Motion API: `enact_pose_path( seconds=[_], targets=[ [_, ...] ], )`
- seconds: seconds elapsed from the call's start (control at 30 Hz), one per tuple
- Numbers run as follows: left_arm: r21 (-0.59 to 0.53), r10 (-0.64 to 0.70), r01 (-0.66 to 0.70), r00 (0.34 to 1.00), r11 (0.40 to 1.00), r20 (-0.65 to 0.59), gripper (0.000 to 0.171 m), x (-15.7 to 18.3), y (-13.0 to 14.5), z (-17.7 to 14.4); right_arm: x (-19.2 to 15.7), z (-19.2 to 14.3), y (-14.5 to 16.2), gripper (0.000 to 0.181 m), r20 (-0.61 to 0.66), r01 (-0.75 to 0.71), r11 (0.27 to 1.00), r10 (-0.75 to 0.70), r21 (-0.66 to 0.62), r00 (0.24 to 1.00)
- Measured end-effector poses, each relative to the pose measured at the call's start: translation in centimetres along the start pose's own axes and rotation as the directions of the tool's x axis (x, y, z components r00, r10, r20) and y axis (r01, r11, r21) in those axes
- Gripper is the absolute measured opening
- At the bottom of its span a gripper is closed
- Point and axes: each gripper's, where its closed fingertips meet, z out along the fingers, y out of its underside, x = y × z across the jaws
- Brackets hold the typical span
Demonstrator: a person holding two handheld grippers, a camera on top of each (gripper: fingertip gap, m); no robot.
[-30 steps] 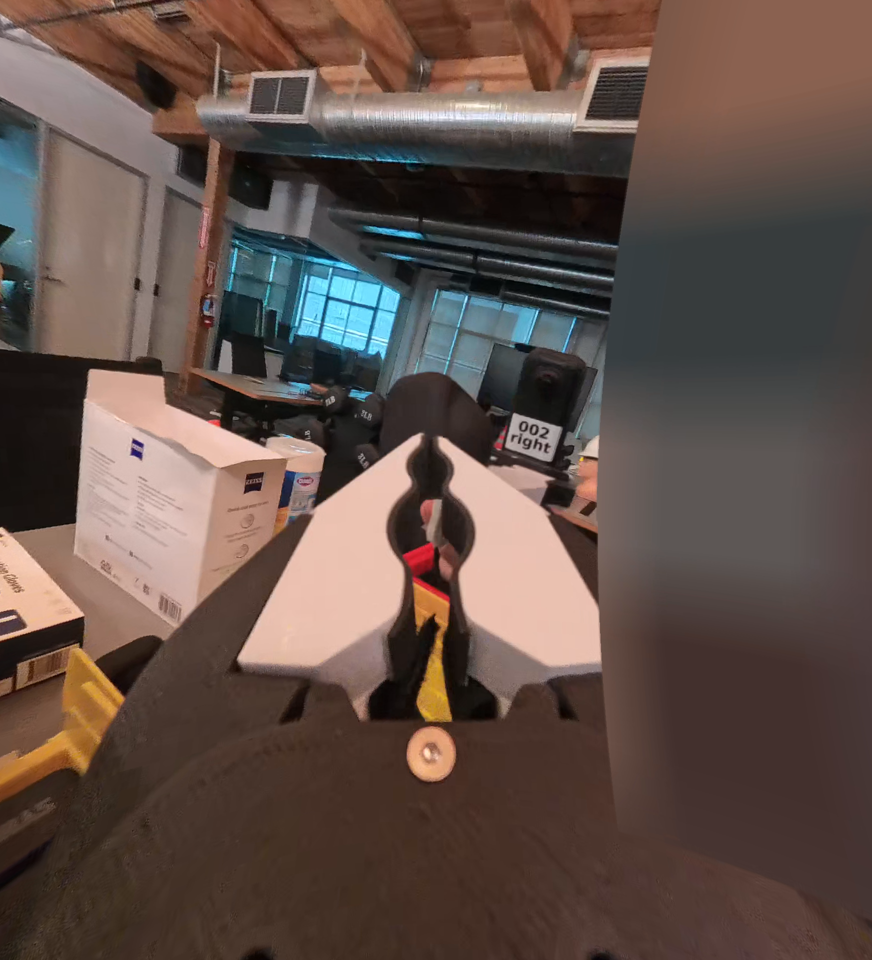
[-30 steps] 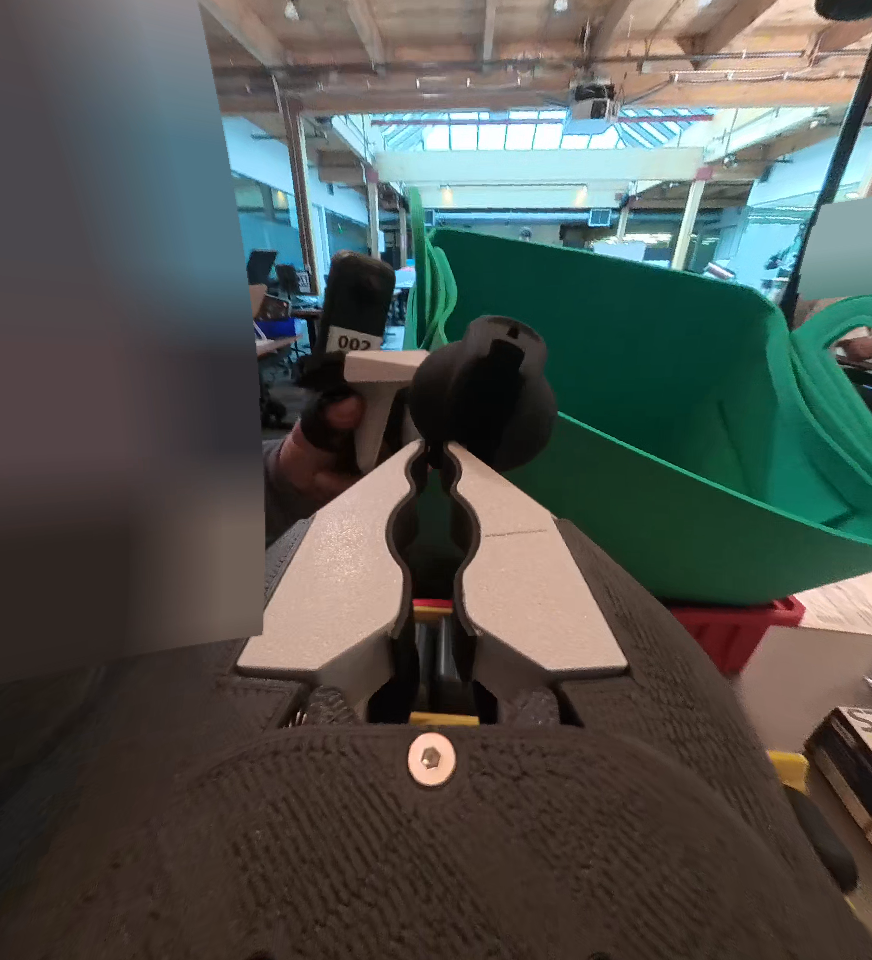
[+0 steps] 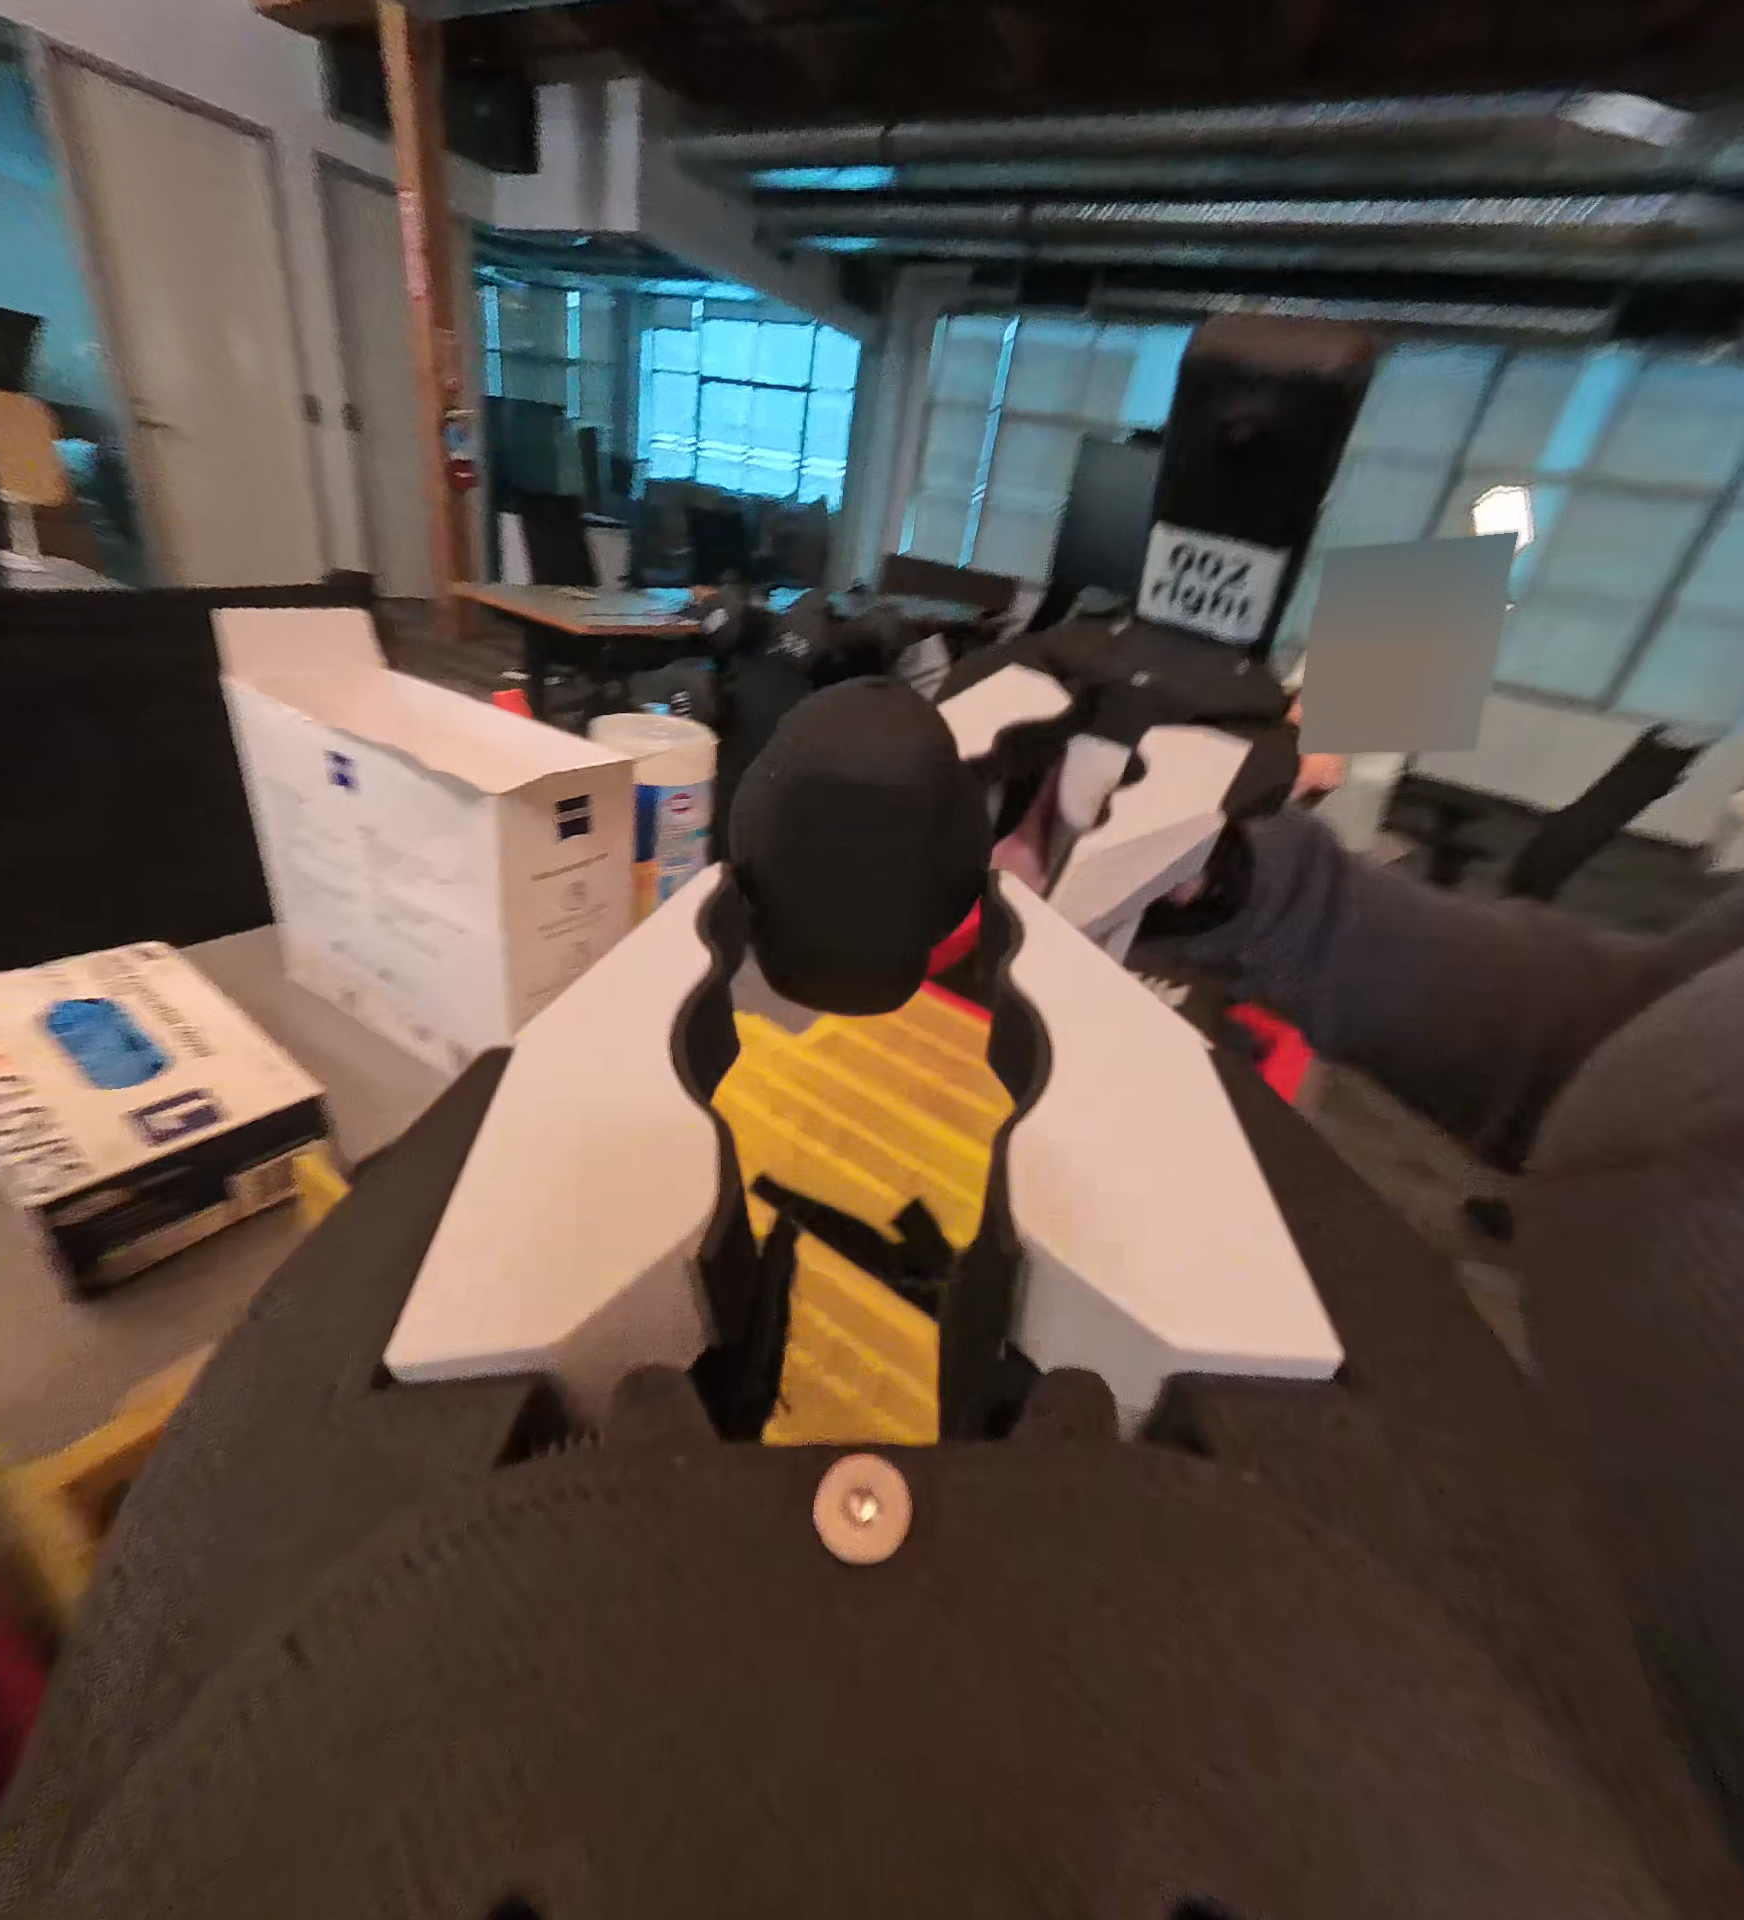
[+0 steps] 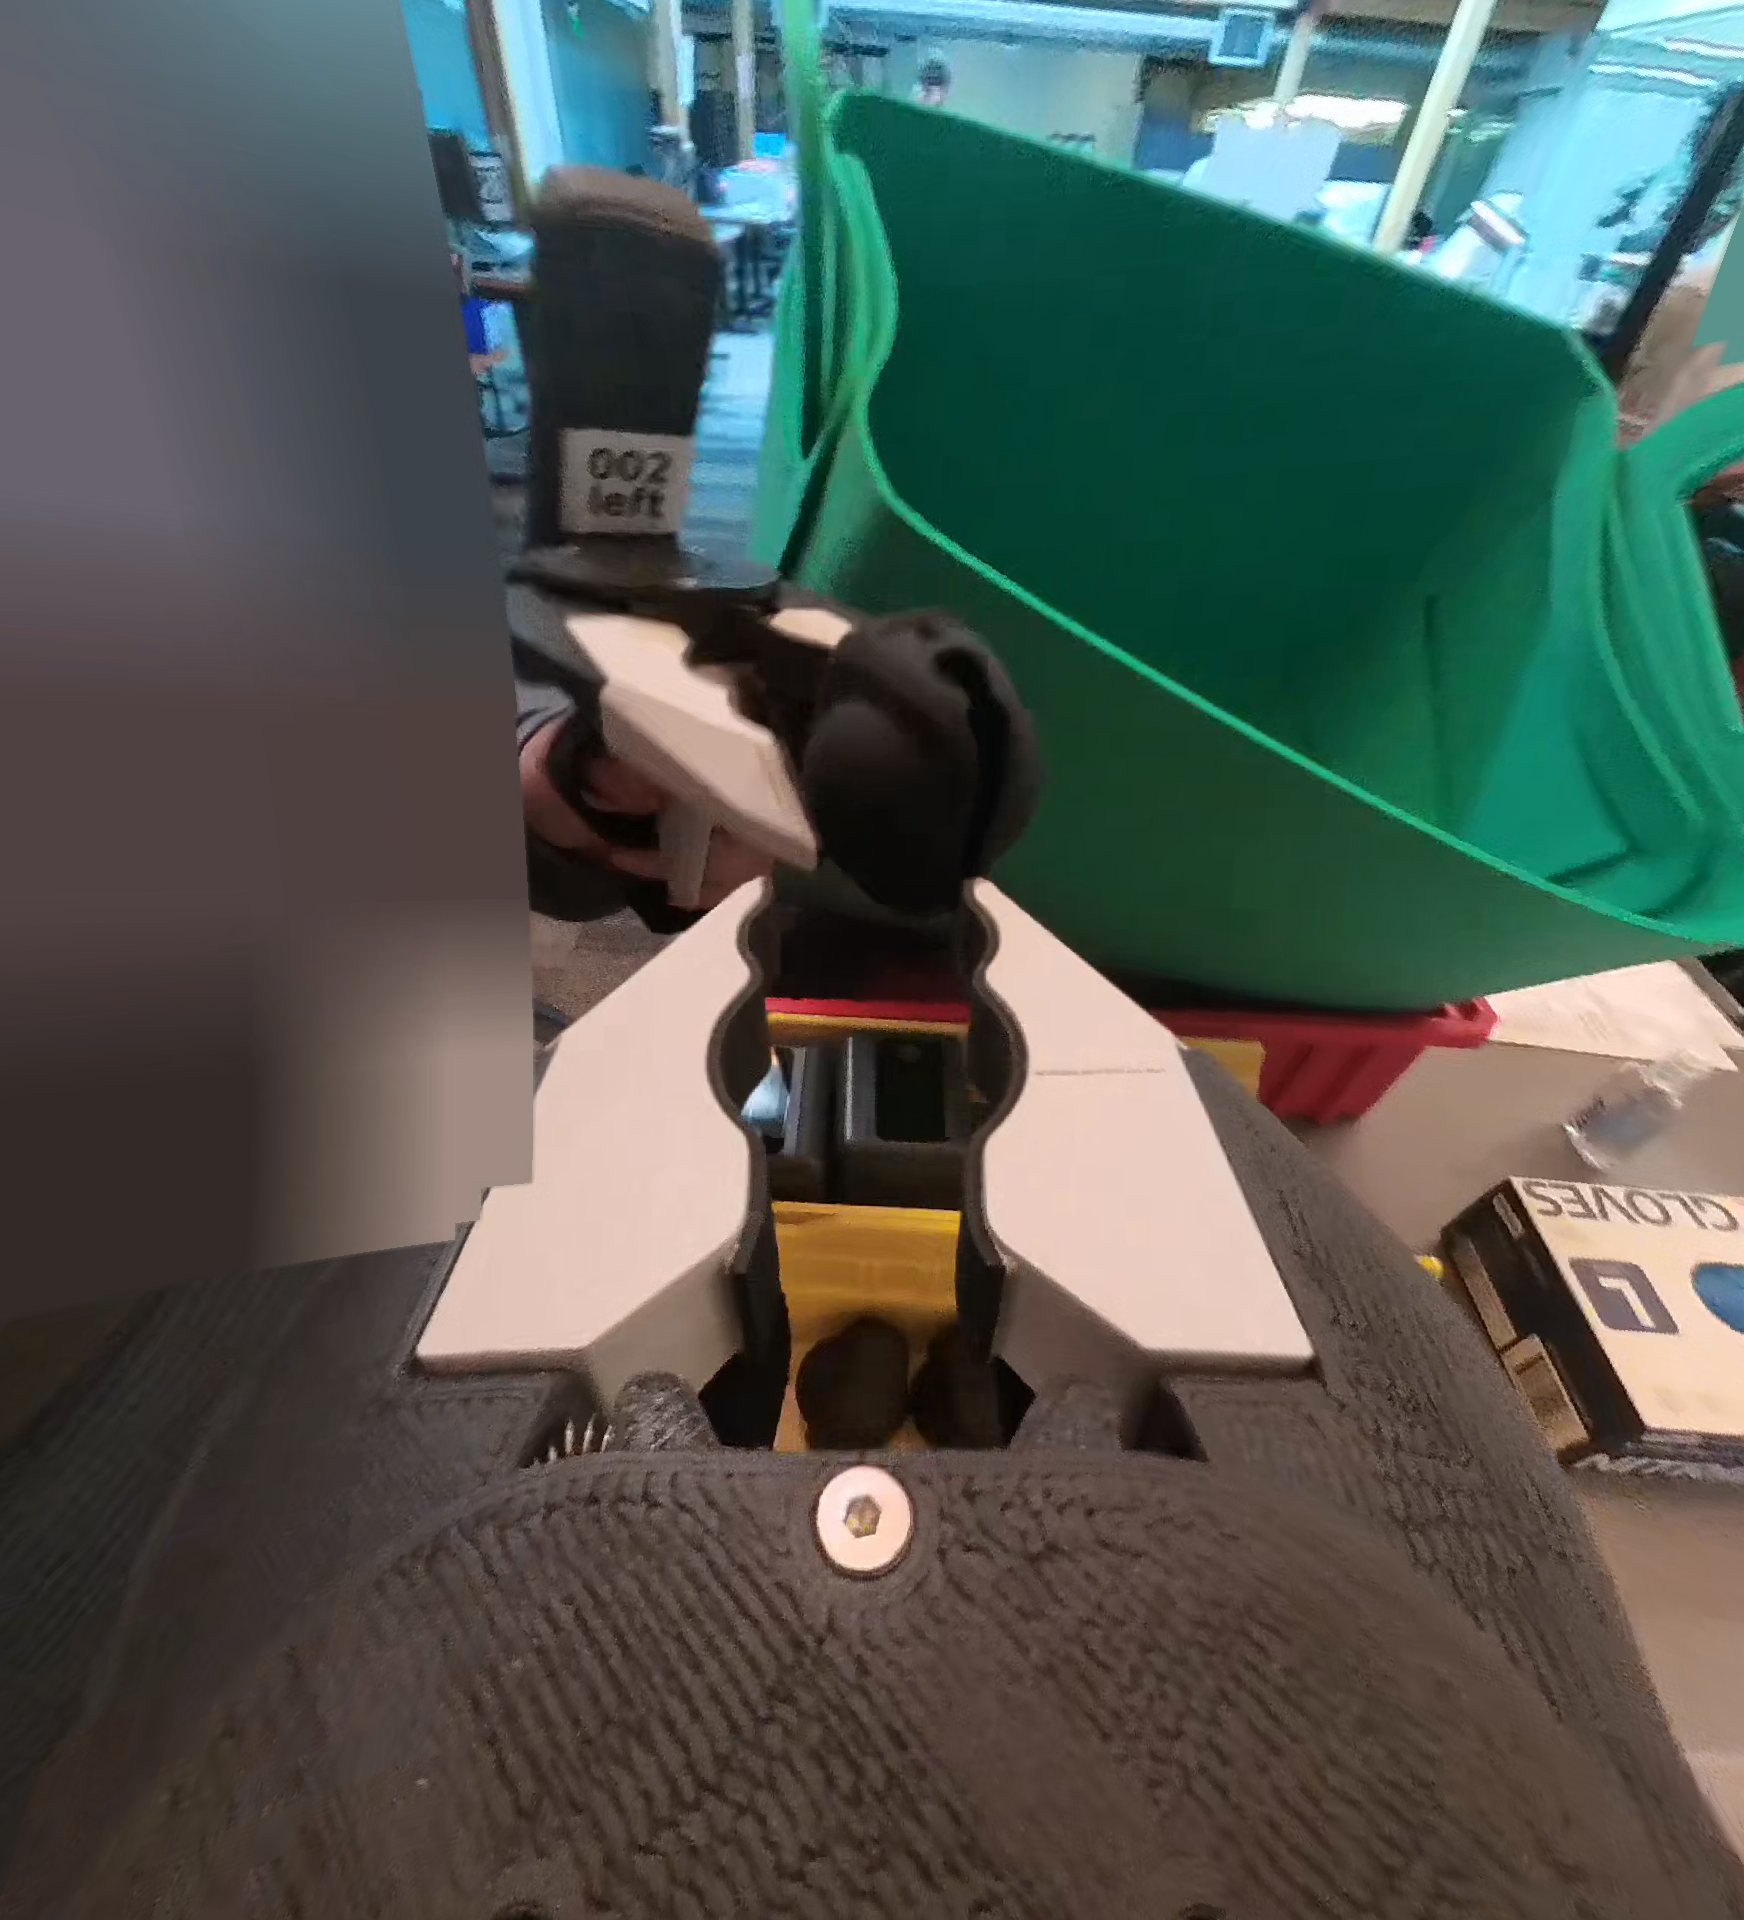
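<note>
Left gripper [image 3: 860,914]: white fingers spread, a round black knob [image 3: 855,844] at the tips. The knob sits between the two tips and seems to touch both; whether it is gripped firmly cannot be told. Right gripper [image 4: 866,904]: fingers also spread apart, the same black knob [image 4: 915,774] just above and beyond its tips, apparently not clasped by them.

In the right wrist view the left gripper comes in from the left, a hand [image 4: 587,810] on its grip, its white fingers against the knob's left side.

Knob: matte black, rough printed surface, rounded, with a groove or fold across its face. Blurred in both views; finer detail unclear.

Below both grippers: a yellow bin [image 3: 847,1101] holding black parts, with a red bin [image 4: 1367,1049] just behind it. A green flexible tub [image 4: 1263,582] rests on the red bin, tilted, handle to the right.

On the grey table [image 3: 255,997]: a box of gloves [image 3: 120,1101], an open white carton [image 3: 432,831] behind it, a wipes canister [image 3: 670,800] just beside the carton.
</note>
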Motion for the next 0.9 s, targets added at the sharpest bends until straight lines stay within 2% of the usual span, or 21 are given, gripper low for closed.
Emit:
enact_pose_path(
  seconds=[0.1,0.23,0.3,0.37,0.47,0.57,0.63,0.73,0.77,0.83,0.9],
  targets=[
    [-0.044,0.13,-0.128,0.99,0.991,0.058,0.046,-0.3,0.6,0.3,0.4,-0.2,-0.7,0.031,-0.01,-0.06,0.998,0.06,0.035,0.998],
    [-0.057,0.138,-0.134,0.988,0.989,0.072,0.046,-0.7,1.0,0.2,1.4,-0.7,-0.8,0.034,-0.065,-0.075,0.996,0.078,0.045,0.995],
    [-0.115,0.22,-0.206,0.968,0.972,0.123,0.046,-1.4,1.6,0.1,2.2,-1.2,-1.2,0.036,-0.107,-0.1,0.994,0.104,0.044,0.989],
    [-0.198,0.335,-0.302,0.928,0.933,0.162,0.046,-2.0,2.3,0.3,2.5,-1.1,-1.2,0.046,-0.14,-0.158,0.987,0.156,-0.001,0.978],
    [-0.302,0.511,-0.45,0.844,0.841,0.166,0.045,-2.2,3.1,0.9,2.7,0.0,0.4,0.059,-0.205,-0.215,0.965,0.182,-0.151,0.962],
    [-0.364,0.637,-0.56,0.759,0.744,0.137,0.045,-2.0,3.9,1.4,2.9,0.6,1.8,0.06,-0.23,-0.262,0.937,0.209,-0.233,0.951],
    [-0.391,0.689,-0.603,0.715,0.695,0.12,0.046,-1.8,4.2,1.6,2.7,0.9,2.5,0.06,-0.202,-0.352,0.904,0.307,-0.242,0.93],
    [-0.407,0.724,-0.635,0.682,0.657,0.104,0.046,-1.6,4.3,1.7,2.0,1.4,3.6,0.06,-0.157,-0.44,0.855,0.411,-0.274,0.898],
    [-0.41,0.732,-0.641,0.674,0.648,0.104,0.046,-1.6,4.3,1.7,1.8,1.5,3.5,0.054,-0.142,-0.454,0.851,0.432,-0.264,0.891],
    [-0.397,0.737,-0.651,0.667,0.647,0.108,0.045,-1.5,3.8,1.5,1.5,1.7,3.1,0.05,-0.098,-0.492,0.842,0.482,-0.223,0.87],
    [-0.348,0.719,-0.654,0.688,0.671,0.093,0.045,-1.0,3.3,1.3,1.0,1.6,2.2,0.05,-0.003,-0.546,0.821,0.554,-0.166,0.833]
  ],
)
